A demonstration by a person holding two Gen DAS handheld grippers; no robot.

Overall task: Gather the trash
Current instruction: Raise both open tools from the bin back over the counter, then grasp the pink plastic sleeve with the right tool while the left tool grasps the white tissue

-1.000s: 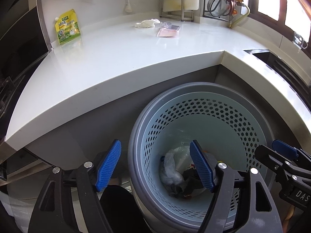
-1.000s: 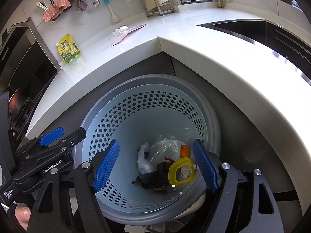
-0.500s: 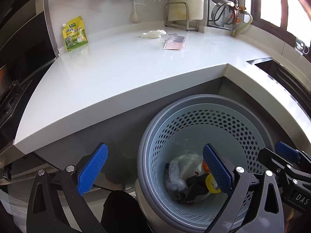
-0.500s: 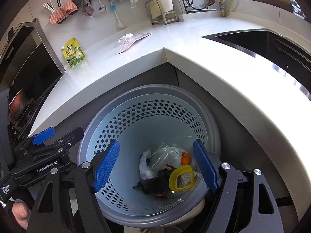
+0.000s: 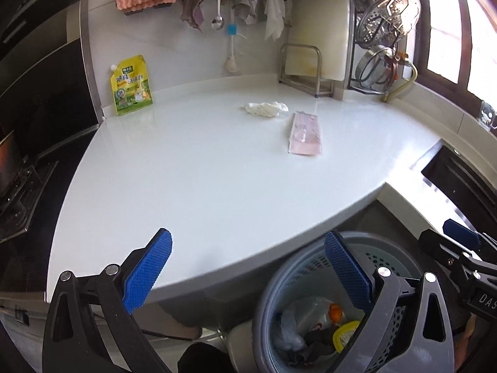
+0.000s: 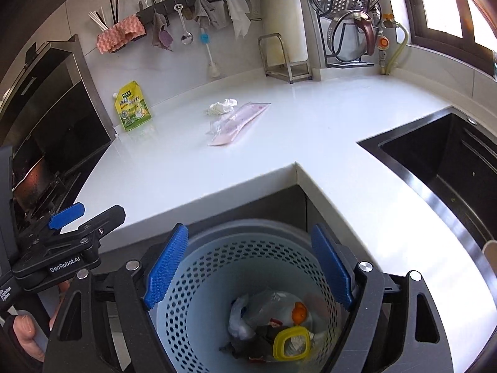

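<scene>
A perforated blue-grey trash basket (image 6: pixel 217 242) stands on the floor in the counter's corner and holds several pieces of trash (image 6: pixel 273 326); it also shows in the left wrist view (image 5: pixel 279 279). On the white counter lie a crumpled white tissue (image 5: pixel 265 108) (image 6: pixel 222 106) and a pink plastic package (image 5: pixel 304 133) (image 6: pixel 239 122). A yellow-green pouch (image 5: pixel 130 85) (image 6: pixel 132 105) stands against the back wall. My left gripper (image 5: pixel 248 270) is open and empty above the counter's front edge. My right gripper (image 6: pixel 248 270) is open and empty above the basket.
A black sink (image 6: pixel 435 161) is set into the counter on the right. A stove (image 5: pixel 18 168) sits at the left. A dish rack (image 5: pixel 382 37), a metal stand (image 5: pixel 301 68) and hanging cloths and utensils (image 5: pixel 217 9) line the back wall.
Both grippers have risen and tilted up from the basket toward the counter. The tissue and pink package now sit nearer the middle of both views. Both stay open and empty.
</scene>
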